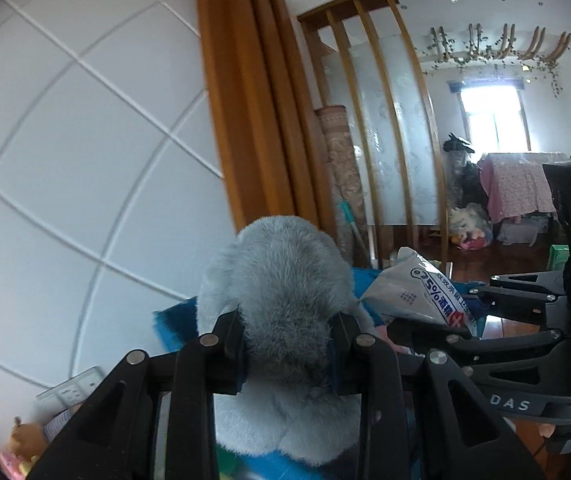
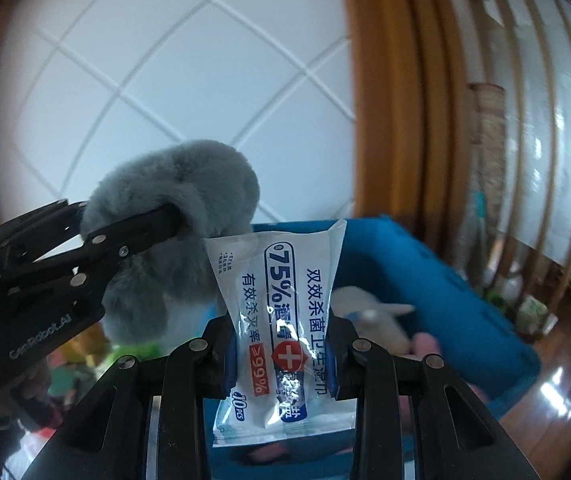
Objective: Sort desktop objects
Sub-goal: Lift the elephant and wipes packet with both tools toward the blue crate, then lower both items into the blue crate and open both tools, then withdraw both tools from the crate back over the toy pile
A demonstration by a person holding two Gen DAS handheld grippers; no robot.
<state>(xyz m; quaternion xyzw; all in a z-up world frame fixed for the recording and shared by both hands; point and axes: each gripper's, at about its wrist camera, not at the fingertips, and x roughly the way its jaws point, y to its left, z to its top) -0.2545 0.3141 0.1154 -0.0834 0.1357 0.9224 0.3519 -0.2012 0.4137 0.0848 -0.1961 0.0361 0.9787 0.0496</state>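
Note:
My left gripper (image 1: 287, 350) is shut on a grey plush toy (image 1: 281, 280) and holds it up in the air. The toy also shows in the right wrist view (image 2: 177, 200), with the left gripper (image 2: 173, 216) clamped on it. My right gripper (image 2: 283, 354) is shut on a white and blue pack of alcohol wipes (image 2: 285, 304), held upright. The pack shows in the left wrist view (image 1: 417, 292), beside the right gripper (image 1: 457, 328). Both are held over a blue bin (image 2: 425, 280).
The blue bin (image 1: 173, 320) holds a white item (image 2: 369, 312) and something pink (image 2: 425, 344). A small brown plush (image 1: 25, 440) lies low at the left. A tiled white wall (image 1: 65, 140) and a wooden door frame (image 1: 245, 100) stand behind.

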